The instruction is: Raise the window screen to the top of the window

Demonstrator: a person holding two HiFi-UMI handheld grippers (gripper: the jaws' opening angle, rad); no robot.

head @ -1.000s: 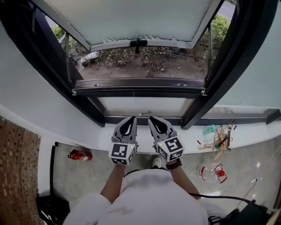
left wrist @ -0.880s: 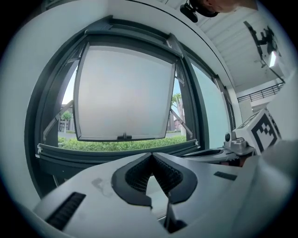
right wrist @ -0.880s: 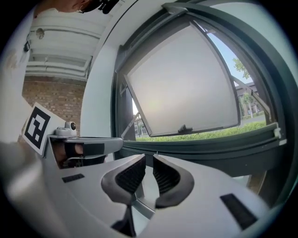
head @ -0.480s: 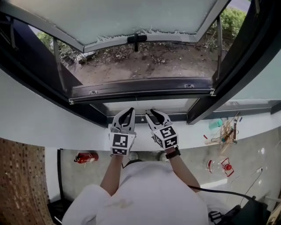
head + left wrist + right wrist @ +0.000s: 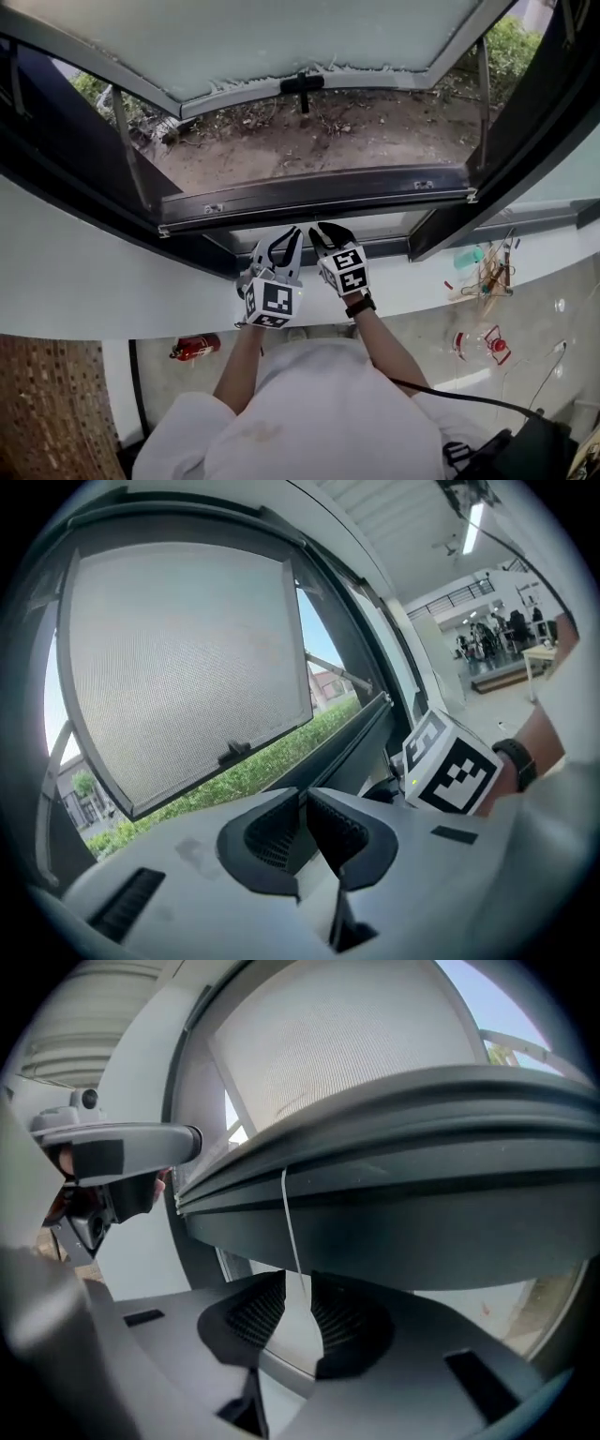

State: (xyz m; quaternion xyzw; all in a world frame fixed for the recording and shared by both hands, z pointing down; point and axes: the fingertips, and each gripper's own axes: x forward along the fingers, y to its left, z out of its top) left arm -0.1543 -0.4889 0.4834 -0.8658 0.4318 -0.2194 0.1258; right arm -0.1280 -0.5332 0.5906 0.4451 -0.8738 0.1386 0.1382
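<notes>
Starting left: red fire extinguisher [image 5: 195, 349] lies on the floor below the white sill [image 5: 112, 281]. Left tool [image 5: 292, 236] is raised to the window, tips closed to a sliver, nothing between them. Right tool [image 5: 317, 232] is just beside it, jaws a narrow gap apart. A thin white cord [image 5: 292, 1232] hangs between its pads [image 5: 342, 1321], which are not clamped on it. The cord drops from the window screen's dark bar [image 5: 319, 192]. That bar sits low across the opening, just above the lower pane and right over both tools. Glass sash [image 5: 262, 37] is pushed outward above. Far right: small clutter [image 5: 487, 277] on the sill.
</notes>
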